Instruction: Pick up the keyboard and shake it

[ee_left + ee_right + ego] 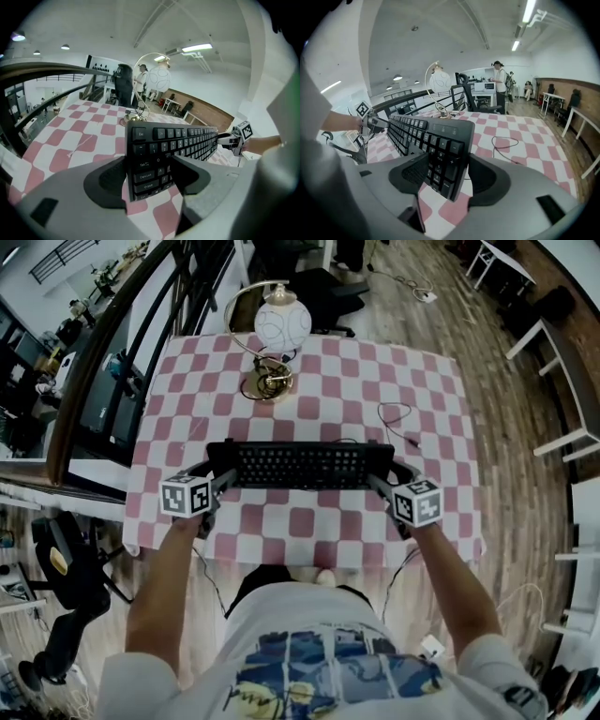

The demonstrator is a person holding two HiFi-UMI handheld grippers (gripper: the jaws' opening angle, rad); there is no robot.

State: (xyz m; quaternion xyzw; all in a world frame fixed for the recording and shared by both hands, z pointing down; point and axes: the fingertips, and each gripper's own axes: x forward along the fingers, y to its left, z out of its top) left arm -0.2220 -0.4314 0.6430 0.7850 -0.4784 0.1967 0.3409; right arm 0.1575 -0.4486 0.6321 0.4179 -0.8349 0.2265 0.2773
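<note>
Keyboard (pixel 300 465) sits crosswise over the bench (pixel 300 554), in the half toward the near edge and parallel to that edge. There is checked cloth under it.

Left hand-held gripper (pixel 220 476) is on the keyboard's left end. Jaws are spread wide across its depth, one pad at the far edge by the Esc key, the other at the near edge. Both pads look pressed on, so it is gripped.

Right hand-held gripper (pixel 380 476) does the same on the number-pad end. Its jaws are wide too, with the keyboard end between them and the pads seemingly against both long edges. That looks like a hold, maybe a lighter one than the left.

Lamp (pixel 281 324) stands at the far edge, well apart from the keyboard. A loose cable (pixel 398 418) lies toward the right edge, beyond the keyboard's far side.

Progress: reach is done and the two-ended grasp is on or just settling. I can't tell if the keyboard is off the cloth yet. It is low, at most barely raised. No clear lift shows and no shaking shows. Left to do, by my read: raise it clear of the bench, then shake. The wide grip on thin edges could slip when the shaking starts.
</note>
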